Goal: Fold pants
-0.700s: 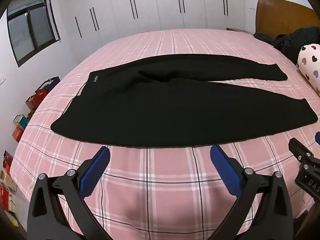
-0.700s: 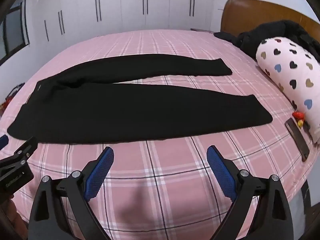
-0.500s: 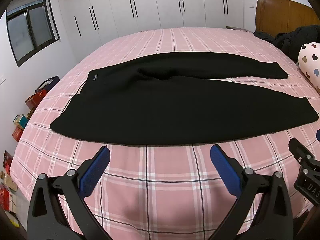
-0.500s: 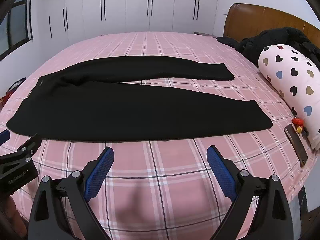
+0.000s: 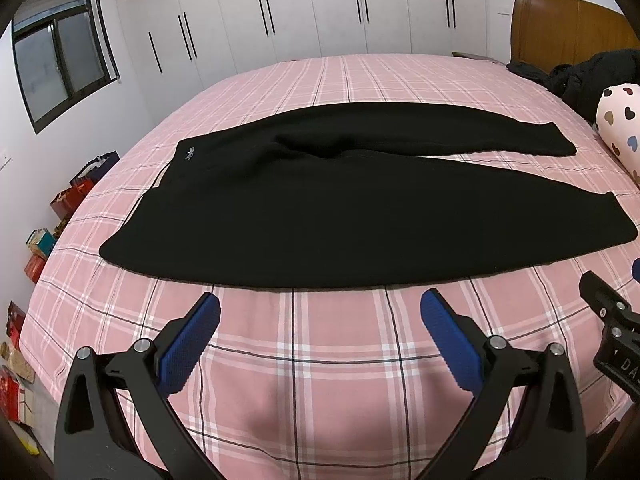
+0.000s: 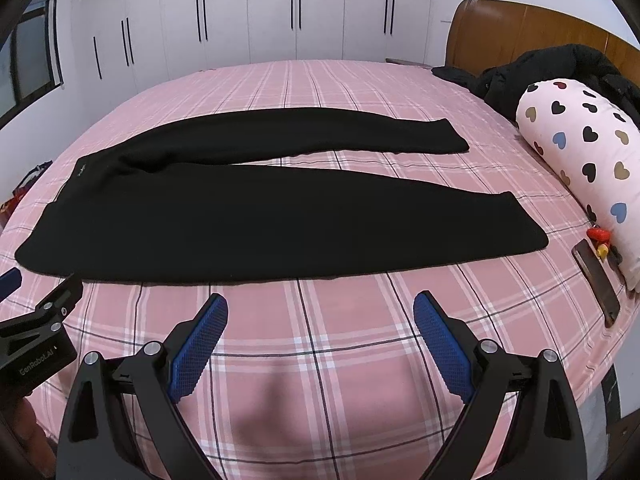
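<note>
Black pants (image 5: 320, 208) lie flat and spread on the pink plaid bed (image 5: 320, 360), waistband at the left, both legs reaching right in a narrow V. They also show in the right wrist view (image 6: 200, 224). My left gripper (image 5: 320, 328) is open and empty, above the bedspread just short of the near leg's edge. My right gripper (image 6: 320, 324) is open and empty, likewise short of the near leg. Each gripper's body shows at the edge of the other's view.
A heart-print bolster pillow (image 6: 580, 168) and dark clothes (image 6: 540, 72) lie at the wooden headboard (image 6: 520, 28) on the right. A phone (image 6: 596, 280) and a red trinket (image 6: 598, 236) lie by the pillow. Boxes and bags (image 5: 44, 240) stand on the floor at left.
Both views have shifted slightly, the pants sitting a little lower and nearer in frame. The pants have not moved, and both grippers stay open.
</note>
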A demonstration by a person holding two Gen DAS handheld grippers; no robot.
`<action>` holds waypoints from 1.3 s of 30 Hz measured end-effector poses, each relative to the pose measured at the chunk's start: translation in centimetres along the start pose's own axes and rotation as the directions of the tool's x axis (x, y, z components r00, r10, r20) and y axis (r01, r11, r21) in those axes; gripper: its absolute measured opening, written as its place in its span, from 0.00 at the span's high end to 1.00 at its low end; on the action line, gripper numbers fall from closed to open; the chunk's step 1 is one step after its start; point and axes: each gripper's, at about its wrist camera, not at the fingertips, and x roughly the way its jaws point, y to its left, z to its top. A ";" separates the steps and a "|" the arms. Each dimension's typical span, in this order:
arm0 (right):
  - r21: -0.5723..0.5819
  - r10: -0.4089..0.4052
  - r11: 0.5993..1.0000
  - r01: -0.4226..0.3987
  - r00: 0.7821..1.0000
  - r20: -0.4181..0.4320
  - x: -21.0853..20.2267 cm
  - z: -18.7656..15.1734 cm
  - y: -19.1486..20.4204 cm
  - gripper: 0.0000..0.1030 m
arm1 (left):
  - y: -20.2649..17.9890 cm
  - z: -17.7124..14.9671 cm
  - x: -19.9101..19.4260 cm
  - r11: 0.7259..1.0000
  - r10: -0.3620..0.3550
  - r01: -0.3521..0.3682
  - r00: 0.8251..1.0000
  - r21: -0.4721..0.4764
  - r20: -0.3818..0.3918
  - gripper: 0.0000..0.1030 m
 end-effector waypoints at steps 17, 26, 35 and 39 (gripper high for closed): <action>-0.008 0.015 1.000 -0.015 1.000 -0.009 0.4 0.0 0.3 0.11 | -0.1 -0.3 0.1 1.000 0.002 -0.002 1.000 0.006 0.001 0.05; -0.009 0.021 1.000 -0.021 1.000 -0.013 0.4 -0.2 0.4 0.11 | -0.1 -0.4 0.3 1.000 -0.001 0.001 1.000 0.003 -0.003 0.05; 0.001 0.057 0.998 -0.058 0.997 -0.054 1.0 0.0 -0.1 0.11 | 0.2 -0.6 0.5 0.999 -0.029 0.029 1.000 -0.014 -0.007 0.05; 0.048 0.148 0.988 -0.144 0.985 -0.090 2.3 1.6 -3.2 0.11 | 1.8 0.2 0.7 0.994 -0.099 0.098 0.995 -0.043 -0.023 0.05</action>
